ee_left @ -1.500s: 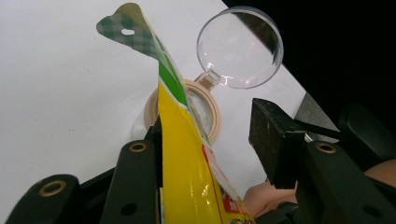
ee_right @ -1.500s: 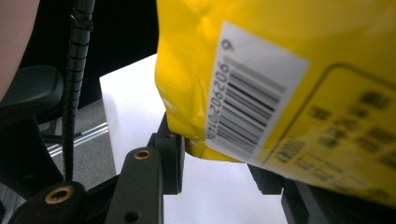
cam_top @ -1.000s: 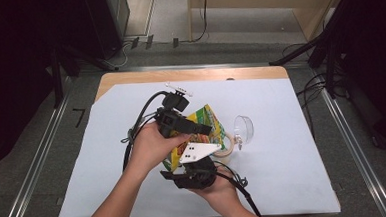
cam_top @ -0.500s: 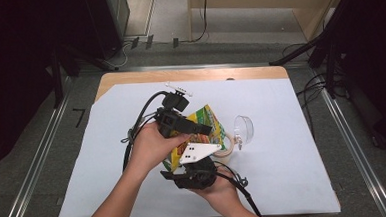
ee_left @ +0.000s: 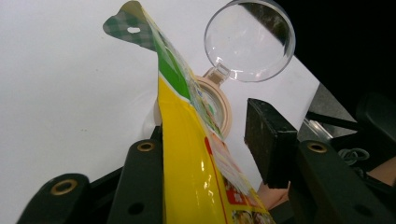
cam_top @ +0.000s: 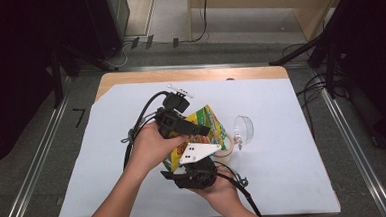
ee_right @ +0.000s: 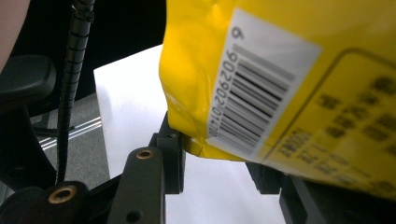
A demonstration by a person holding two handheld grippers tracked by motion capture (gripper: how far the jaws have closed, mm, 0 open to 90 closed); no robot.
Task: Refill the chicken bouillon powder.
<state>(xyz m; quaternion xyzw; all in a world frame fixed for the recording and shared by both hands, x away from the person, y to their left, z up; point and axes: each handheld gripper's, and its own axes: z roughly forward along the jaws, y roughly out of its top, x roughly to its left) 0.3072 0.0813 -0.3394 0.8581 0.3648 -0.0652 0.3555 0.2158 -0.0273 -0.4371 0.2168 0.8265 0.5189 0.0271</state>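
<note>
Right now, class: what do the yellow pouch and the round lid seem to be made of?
Pouch: probably glossy printed plastic film; it creases and shows bright highlights. Lid: apparently clear hard plastic, smooth; the table shows through it.

My matt black plastic tongs [ee_left: 210, 154] carry brass-coloured metal rivets. The glossy yellow and green foil pouch [ee_left: 196, 154] shines smoothly, with a matt white paper barcode label [ee_right: 257, 88]. The clear plastic lid [ee_left: 250, 39] looks glassy; the bench's [cam_top: 291, 108] pale blue sheet is matt, its edge wood.
</note>
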